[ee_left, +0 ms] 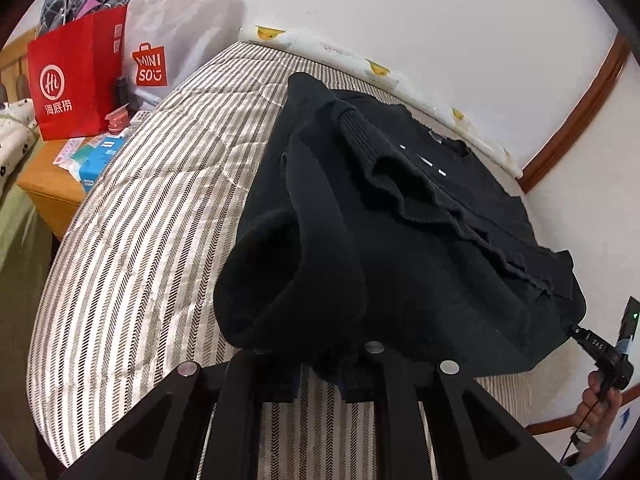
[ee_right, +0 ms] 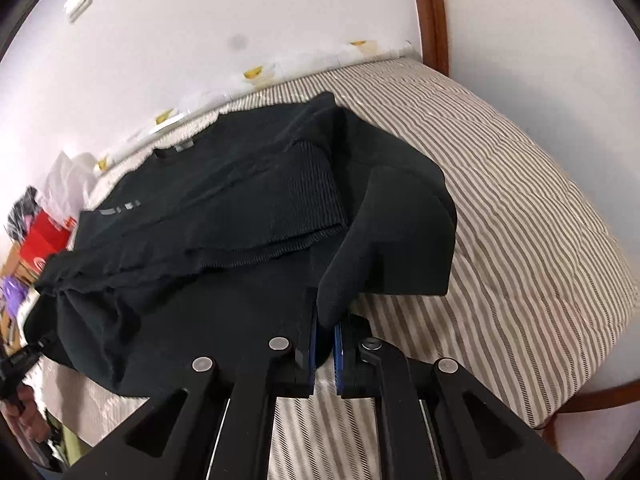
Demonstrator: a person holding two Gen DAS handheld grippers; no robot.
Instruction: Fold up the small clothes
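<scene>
A black knit sweater (ee_left: pixel 420 216) lies on the striped mattress (ee_left: pixel 152 216), sleeves folded across its body. My left gripper (ee_left: pixel 320 364) is shut on the sweater's near hem corner and lifts it off the bed; the fingertips are hidden under the cloth. In the right wrist view the sweater (ee_right: pixel 208 216) fills the middle. My right gripper (ee_right: pixel 325 332) is shut on the other hem corner, blue pads (ee_right: pixel 313 344) pinching the black fabric, holding it above the mattress (ee_right: pixel 500 208). The right gripper also shows at the left wrist view's right edge (ee_left: pixel 600 352).
A wooden nightstand (ee_left: pixel 48 192) left of the bed holds a red bag (ee_left: pixel 76 76), a white Miniso bag (ee_left: pixel 168 40) and packets. The white wall (ee_left: pixel 400 12) runs along the bed's far side. A wooden bed frame (ee_right: pixel 432 12) borders the mattress.
</scene>
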